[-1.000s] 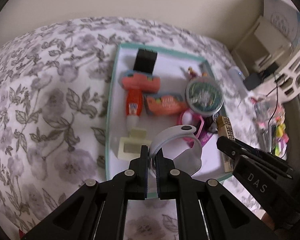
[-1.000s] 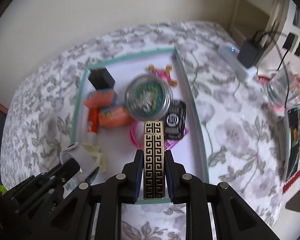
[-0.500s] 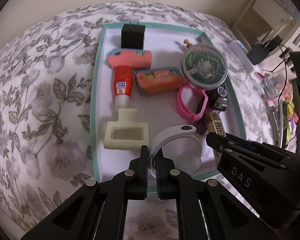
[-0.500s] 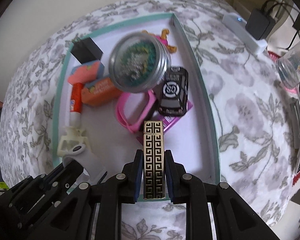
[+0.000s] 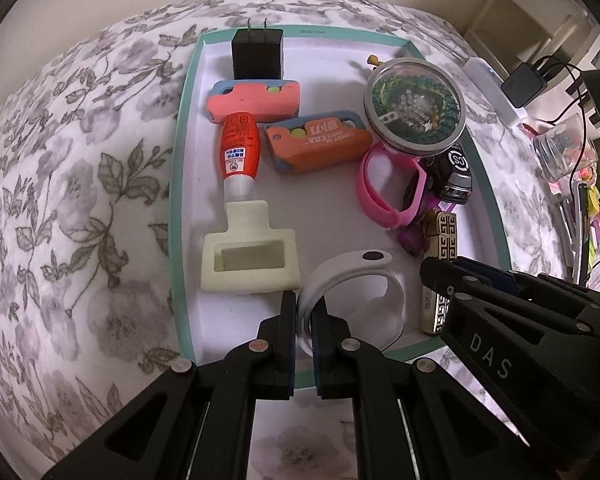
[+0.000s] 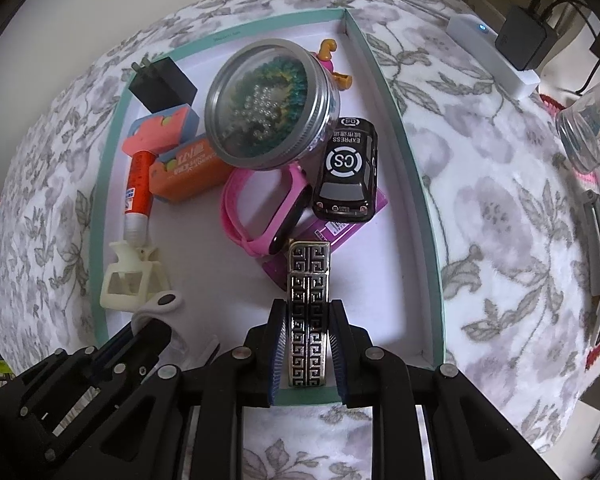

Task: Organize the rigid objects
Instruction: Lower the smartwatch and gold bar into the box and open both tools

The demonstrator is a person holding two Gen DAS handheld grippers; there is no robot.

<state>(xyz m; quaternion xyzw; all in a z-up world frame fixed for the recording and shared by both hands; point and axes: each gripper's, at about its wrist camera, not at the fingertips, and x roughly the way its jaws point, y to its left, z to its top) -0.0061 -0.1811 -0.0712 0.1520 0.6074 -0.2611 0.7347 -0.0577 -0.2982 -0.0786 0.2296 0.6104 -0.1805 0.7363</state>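
Note:
A teal-rimmed white tray lies on a floral cloth. My left gripper is shut on a white wristband, which hangs low over the tray's near end, beside a cream plastic holder. To its right, my right gripper is shut on a gold and black patterned lighter. The lighter's far end reaches a purple card and a pink wristband. In the right wrist view the left gripper and white wristband show at lower left.
The tray also holds a black plug, a pink case, an orange case, a red glue bottle, a round bead tin and a black toy car. A white power strip, cables and a jar lie right of it.
Both grippers have come down towards the tray with their objects still held. The tray and its contents now look nearer and larger in both views.

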